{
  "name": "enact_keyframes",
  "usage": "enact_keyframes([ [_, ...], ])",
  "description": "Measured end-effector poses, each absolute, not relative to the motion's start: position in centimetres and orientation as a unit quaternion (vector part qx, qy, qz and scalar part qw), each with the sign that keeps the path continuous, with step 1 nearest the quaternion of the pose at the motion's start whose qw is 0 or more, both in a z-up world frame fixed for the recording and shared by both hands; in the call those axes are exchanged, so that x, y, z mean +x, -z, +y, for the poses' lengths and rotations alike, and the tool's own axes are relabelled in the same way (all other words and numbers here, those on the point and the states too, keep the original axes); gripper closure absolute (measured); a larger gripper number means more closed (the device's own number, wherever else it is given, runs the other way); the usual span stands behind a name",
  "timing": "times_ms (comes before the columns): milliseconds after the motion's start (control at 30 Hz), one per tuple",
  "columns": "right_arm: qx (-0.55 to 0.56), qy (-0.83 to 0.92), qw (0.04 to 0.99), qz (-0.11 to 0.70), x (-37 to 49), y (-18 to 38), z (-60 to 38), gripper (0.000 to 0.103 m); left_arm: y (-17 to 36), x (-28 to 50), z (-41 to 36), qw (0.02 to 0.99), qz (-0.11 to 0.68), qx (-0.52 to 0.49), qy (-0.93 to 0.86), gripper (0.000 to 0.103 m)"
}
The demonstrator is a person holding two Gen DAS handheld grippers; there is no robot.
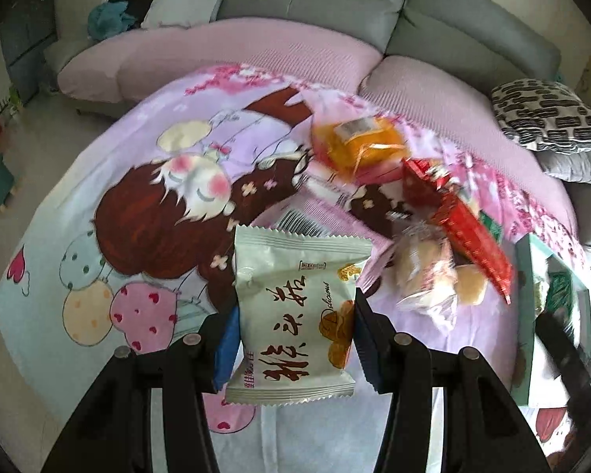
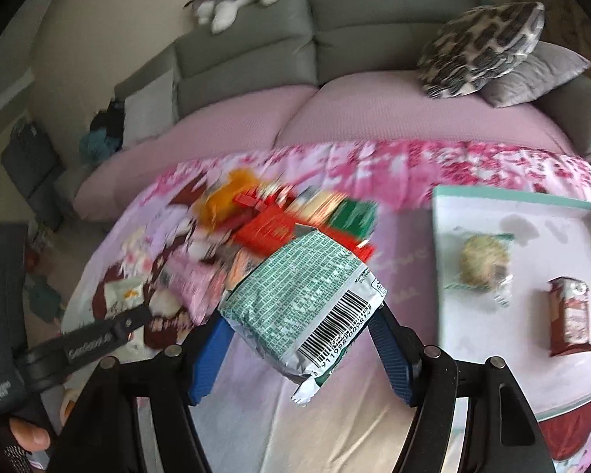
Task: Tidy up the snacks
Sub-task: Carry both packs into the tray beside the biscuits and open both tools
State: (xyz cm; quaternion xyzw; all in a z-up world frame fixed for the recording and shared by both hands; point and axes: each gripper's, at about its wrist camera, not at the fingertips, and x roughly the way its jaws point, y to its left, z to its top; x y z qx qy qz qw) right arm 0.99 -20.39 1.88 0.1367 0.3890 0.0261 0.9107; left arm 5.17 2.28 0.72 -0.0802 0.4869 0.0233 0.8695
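Left wrist view: the left hand-held gripper [image 1: 295,339] is clamped on a white snack packet [image 1: 295,315], its blue pads pressing the packet's two long sides, so the crinkle-sealed ends stay free above and below. The film looks glossy and slightly puffed, printed with red characters and golden pastries. Beyond it a loose snack pile [image 1: 421,213] lies on the cartoon-printed bedspread [image 1: 138,205]: orange, red and clear wrappers, soft and crumpled

Right wrist view: the right hand-held gripper [image 2: 299,339] grips a green-and-white packet [image 2: 303,303] crosswise, barcode end nearest the camera, lifted clear of the cloth. To its right a shallow teal-rimmed tray [image 2: 512,197] holds a round wrapped cake [image 2: 484,272] and a dark red bar [image 2: 571,315], well apart, probably the sorting place, so both packets likely go there
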Motion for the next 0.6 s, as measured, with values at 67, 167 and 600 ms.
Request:
enact_keyframes([
  [67, 0.152, 0.001, 0.912, 0.381, 1.0, -2.0, -22.2, 0.031, -1.0, 5.4, 1.7, 0.873, 0.482, -0.072, -0.020, 0.050],
  [167, 0.164, 0.041, 0.909, 0.382, 0.8, -1.7, -24.4, 0.031, -0.7, 5.7, 0.8, 0.870, 0.489, -0.065, -0.010, 0.050],
  [600, 0.229, 0.253, 0.869, 0.358, -4.1, -0.1, -37.8, 0.031, -3.9, 6.3, -9.5, 0.882, 0.465, 0.000, 0.082, 0.050],
])
